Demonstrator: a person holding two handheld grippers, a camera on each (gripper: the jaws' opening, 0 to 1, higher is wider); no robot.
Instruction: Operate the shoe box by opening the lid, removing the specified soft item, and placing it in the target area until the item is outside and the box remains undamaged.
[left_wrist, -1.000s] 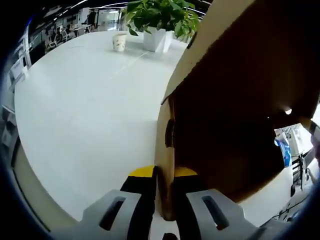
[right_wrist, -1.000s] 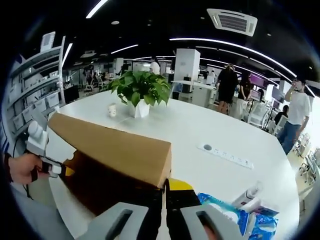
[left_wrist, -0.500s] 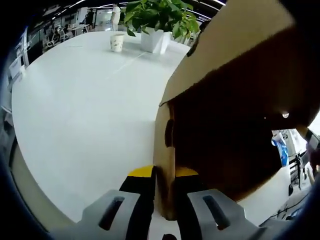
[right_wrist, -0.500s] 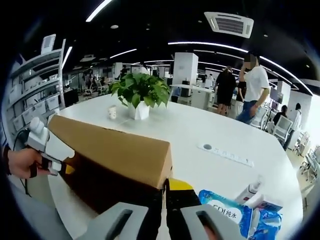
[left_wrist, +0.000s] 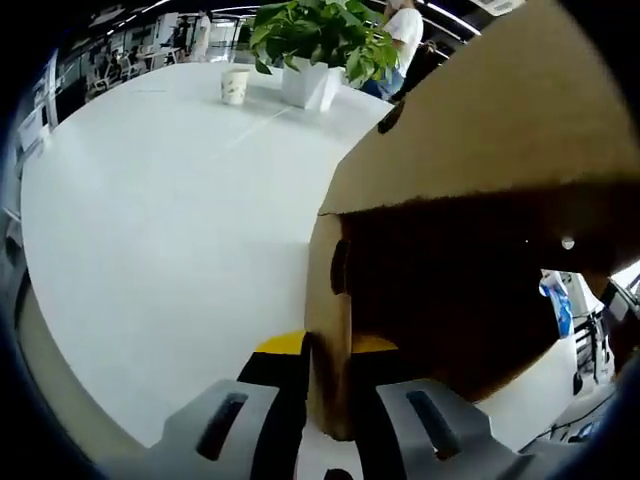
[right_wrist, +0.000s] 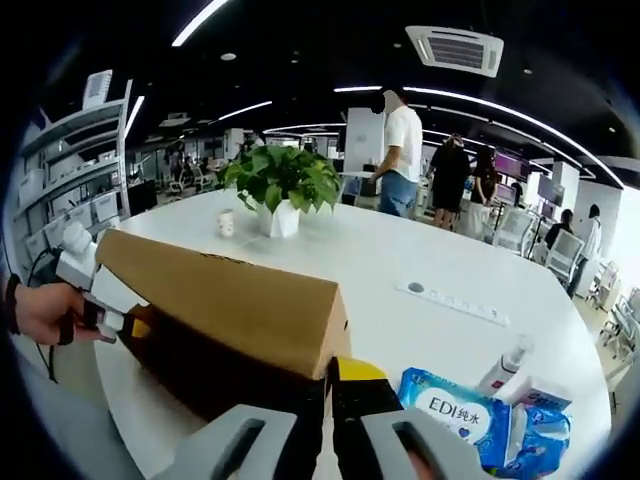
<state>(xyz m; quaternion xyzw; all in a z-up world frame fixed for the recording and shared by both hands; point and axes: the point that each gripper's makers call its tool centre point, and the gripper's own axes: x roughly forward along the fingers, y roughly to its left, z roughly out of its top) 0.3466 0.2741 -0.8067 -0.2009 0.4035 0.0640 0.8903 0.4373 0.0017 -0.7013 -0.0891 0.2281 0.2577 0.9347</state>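
A brown cardboard shoe box lid (left_wrist: 470, 150) is held off the white table by both grippers. In the left gripper view my left gripper (left_wrist: 328, 345) is shut on the lid's short end wall, and the dark underside of the lid (left_wrist: 450, 300) faces the camera. In the right gripper view my right gripper (right_wrist: 332, 370) is shut on the near corner of the same lid (right_wrist: 230, 300). The left gripper (right_wrist: 105, 300) shows at the lid's far end, held by a hand. What lies under the lid is hidden.
A potted plant (right_wrist: 280, 180) and a paper cup (right_wrist: 225, 222) stand at the far side of the white table (right_wrist: 400, 260). A blue wipes pack (right_wrist: 460, 410) and a small bottle (right_wrist: 505, 365) lie right of my right gripper. People walk behind the table.
The lid has tipped, so more of its outer top face shows in the left gripper view. A person in a white shirt has walked left behind the table. Both grips are unchanged.
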